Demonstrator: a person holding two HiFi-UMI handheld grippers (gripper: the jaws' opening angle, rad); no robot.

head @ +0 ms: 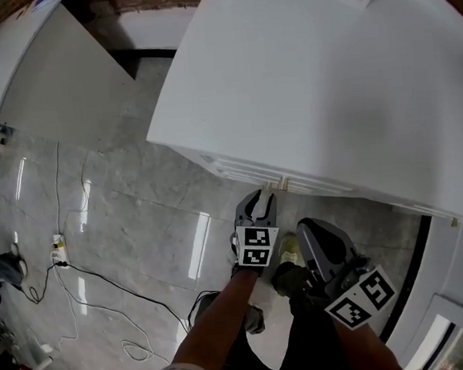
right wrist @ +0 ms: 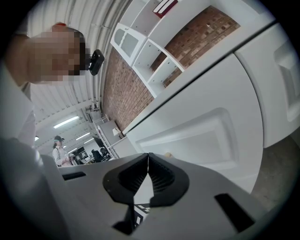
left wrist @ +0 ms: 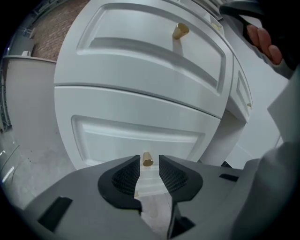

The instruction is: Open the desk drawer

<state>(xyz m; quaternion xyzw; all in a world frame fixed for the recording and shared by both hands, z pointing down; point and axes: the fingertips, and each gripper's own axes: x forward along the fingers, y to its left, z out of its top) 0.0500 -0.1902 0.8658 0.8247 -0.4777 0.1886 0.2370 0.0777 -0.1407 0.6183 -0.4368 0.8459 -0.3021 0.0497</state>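
A white drawer stack [left wrist: 140,98] hangs under the white desk top [head: 311,76]. The upper drawer front carries a brass knob [left wrist: 180,31], and the drawer below it has a second brass knob [left wrist: 147,160]. My left gripper [left wrist: 149,161] is open, and that lower knob sits between its fingertips with a gap on each side. In the head view the left gripper [head: 259,204] points at the knobs [head: 269,186] on the drawer edge. My right gripper [right wrist: 148,155] is shut and empty, held back to the right [head: 312,233] of the left one, facing a drawer panel [right wrist: 197,136].
Grey tiled floor [head: 130,221] with a power strip [head: 58,253] and trailing cables lies to the left. Another white desk [head: 36,68] stands at the upper left. The person's shoe [head: 289,247] is below the drawers. White shelves on a brick wall [right wrist: 154,61] show in the right gripper view.
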